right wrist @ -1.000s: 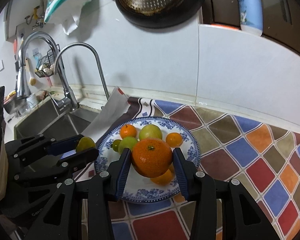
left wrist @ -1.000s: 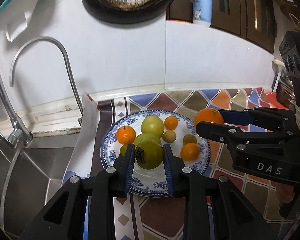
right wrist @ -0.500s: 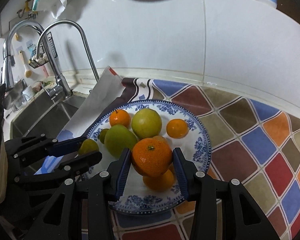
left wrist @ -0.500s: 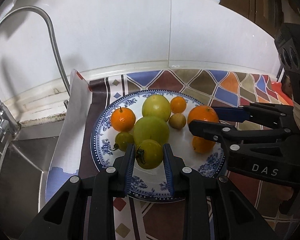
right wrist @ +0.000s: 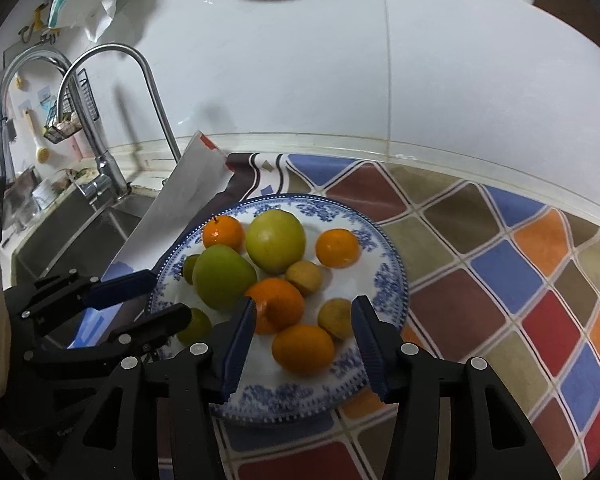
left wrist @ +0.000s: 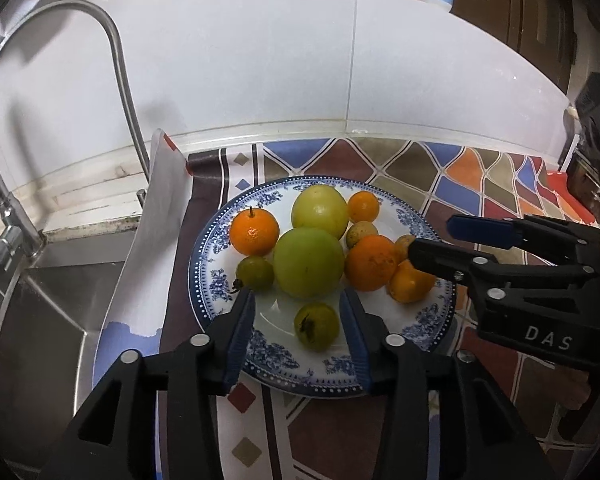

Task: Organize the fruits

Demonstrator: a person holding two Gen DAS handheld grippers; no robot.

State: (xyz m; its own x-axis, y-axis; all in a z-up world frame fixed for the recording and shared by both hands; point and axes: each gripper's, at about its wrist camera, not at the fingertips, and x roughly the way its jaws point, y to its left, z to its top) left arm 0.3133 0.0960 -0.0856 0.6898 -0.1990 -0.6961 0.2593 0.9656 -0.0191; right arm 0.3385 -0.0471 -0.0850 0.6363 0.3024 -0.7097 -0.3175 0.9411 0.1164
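Note:
A blue-and-white plate (left wrist: 432, 320) (right wrist: 392, 280) on the patterned counter holds several oranges and green fruits. My left gripper (left wrist: 298, 312) is open, its jaws on either side of a small green tomato (left wrist: 316, 326) lying on the plate's near side. My right gripper (right wrist: 302, 320) is open over the plate's front, with a large orange (right wrist: 278, 304) (left wrist: 370, 262) lying on the plate just past its left finger. Two big green fruits (left wrist: 308, 262) sit in the plate's middle. Each gripper shows in the other's view: the right gripper (left wrist: 432, 240), the left gripper (right wrist: 168, 298).
A steel sink (left wrist: 40, 320) and curved tap (left wrist: 116, 60) lie left of the plate. A white paper sheet (left wrist: 148, 248) hangs over the sink edge. The white tiled wall (right wrist: 380, 80) rises behind. Coloured diamond tiles (right wrist: 540, 300) spread right.
Both grippers lowered to the plate and opened. The green tomato left the left jaws and the large orange left the right jaws; both now rest on the plate.

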